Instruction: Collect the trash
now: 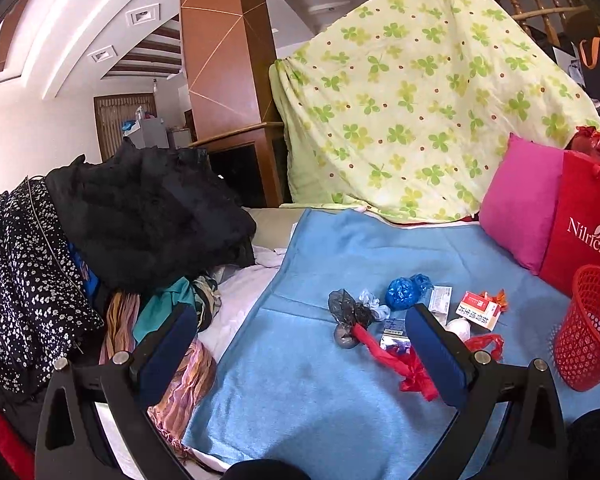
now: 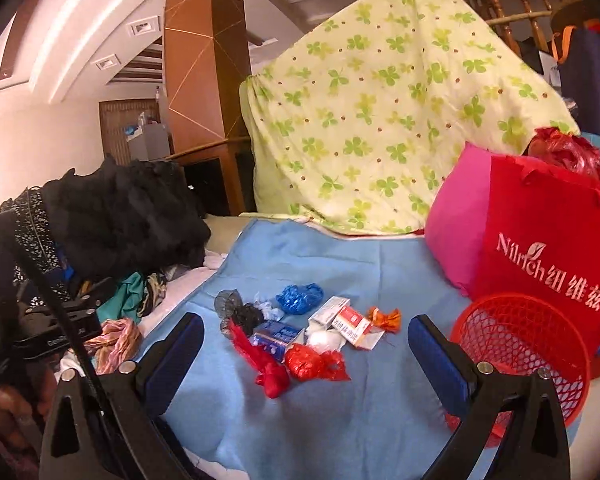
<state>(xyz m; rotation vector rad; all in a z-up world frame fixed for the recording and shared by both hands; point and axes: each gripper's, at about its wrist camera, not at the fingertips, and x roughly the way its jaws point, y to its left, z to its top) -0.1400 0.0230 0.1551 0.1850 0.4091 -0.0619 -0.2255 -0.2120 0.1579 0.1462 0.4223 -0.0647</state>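
Both grippers hang spread wide and empty over the blue blanket (image 2: 380, 272): right gripper (image 2: 306, 344) above the trash, left gripper (image 1: 300, 340) nearer the blanket's left edge. Trash lies clustered mid-blanket: red plastic bag (image 2: 314, 362), red twisted strip (image 2: 260, 360), blue crumpled bag (image 2: 300, 298), black bag (image 2: 236, 308), red-and-white carton (image 2: 354, 322), blue box (image 2: 278, 336), orange wrapper (image 2: 384, 318). Red mesh basket (image 2: 520, 356) stands at the right edge, against a red tote (image 2: 548, 240). Clothes pile (image 1: 140, 216) sits off the left edge.
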